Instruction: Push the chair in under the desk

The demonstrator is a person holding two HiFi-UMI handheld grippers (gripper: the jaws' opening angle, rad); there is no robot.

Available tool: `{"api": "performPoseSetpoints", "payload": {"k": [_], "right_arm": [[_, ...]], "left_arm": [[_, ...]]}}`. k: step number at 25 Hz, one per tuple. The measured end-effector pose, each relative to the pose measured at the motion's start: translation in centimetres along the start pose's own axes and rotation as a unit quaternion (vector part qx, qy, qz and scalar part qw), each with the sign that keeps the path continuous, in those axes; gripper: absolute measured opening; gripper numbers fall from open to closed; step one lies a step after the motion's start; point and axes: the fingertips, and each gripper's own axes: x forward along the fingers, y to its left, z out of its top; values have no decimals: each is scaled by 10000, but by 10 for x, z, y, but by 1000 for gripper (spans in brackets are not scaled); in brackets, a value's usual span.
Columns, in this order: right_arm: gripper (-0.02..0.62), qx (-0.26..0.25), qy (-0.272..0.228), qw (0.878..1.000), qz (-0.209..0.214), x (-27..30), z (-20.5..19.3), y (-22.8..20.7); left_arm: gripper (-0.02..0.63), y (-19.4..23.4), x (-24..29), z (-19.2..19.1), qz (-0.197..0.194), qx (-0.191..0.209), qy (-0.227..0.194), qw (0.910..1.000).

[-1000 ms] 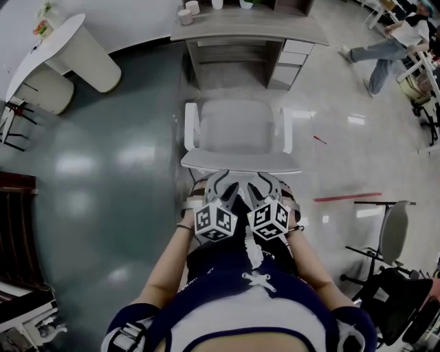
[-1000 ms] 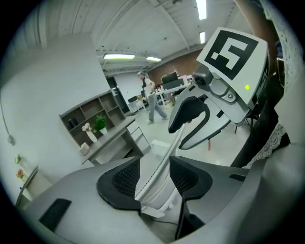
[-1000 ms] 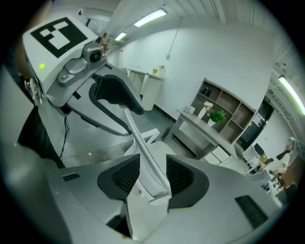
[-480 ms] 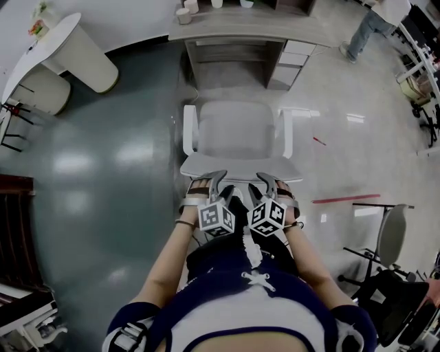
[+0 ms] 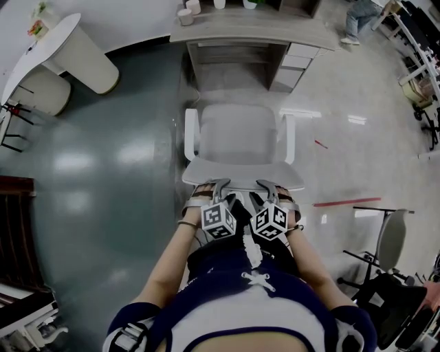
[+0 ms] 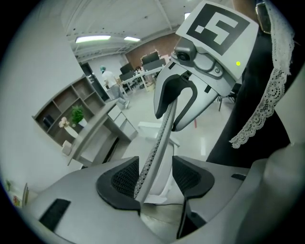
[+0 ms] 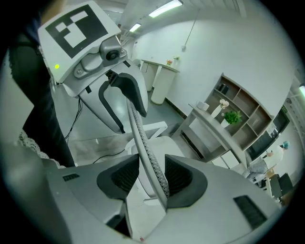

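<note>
Shows the white chair (image 5: 237, 134) drawn out in front of the desk (image 5: 247, 31), seat facing the kneehole but wholly outside it, with a stretch of bare floor (image 5: 227, 89) between seat and desk. Puts the backrest (image 5: 240, 175) on the side of the chair away from the desk, with both tools set along its top edge, side by side and farther from the desk than the seat. Finds the left hand-held gripper (image 5: 212, 189) straddling that edge, spread wide after just opening, the mesh rim (image 6: 159, 143) running up between the pads, close to one and clear of the other, so not clamped. Finds the right hand-held gripper (image 5: 275, 189) much the same: jaws just widened, straddling the same rim with a visible gap on one side, no squeeze on it. Turns both marker cubes up toward the head camera, on the side of the tools away from the desk. Carries a few cups (image 5: 185, 14) on the desk's left end in the head view and a drawer stack (image 5: 292, 62) under its right end. Places a white curved table (image 5: 62, 41) well to the left of the desk, a person (image 5: 357, 20) just off its right end, and a red strip (image 5: 347, 201) on the floor far out from the desk, beyond the chair and to the right.
</note>
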Motion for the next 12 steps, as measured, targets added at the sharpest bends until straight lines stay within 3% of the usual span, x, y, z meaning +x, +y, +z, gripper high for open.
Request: {"api": "performPoseSetpoints", "payload": {"k": [6, 12], "right_arm": [[144, -174, -117, 9998, -37, 1, 0, 0], [144, -191, -116, 9997, 12, 5, -1, -4]], "left_arm": [[169, 8, 4, -1, 43, -85, -79, 9999], [179, 14, 7, 1, -102, -428, -179, 9989]]}}
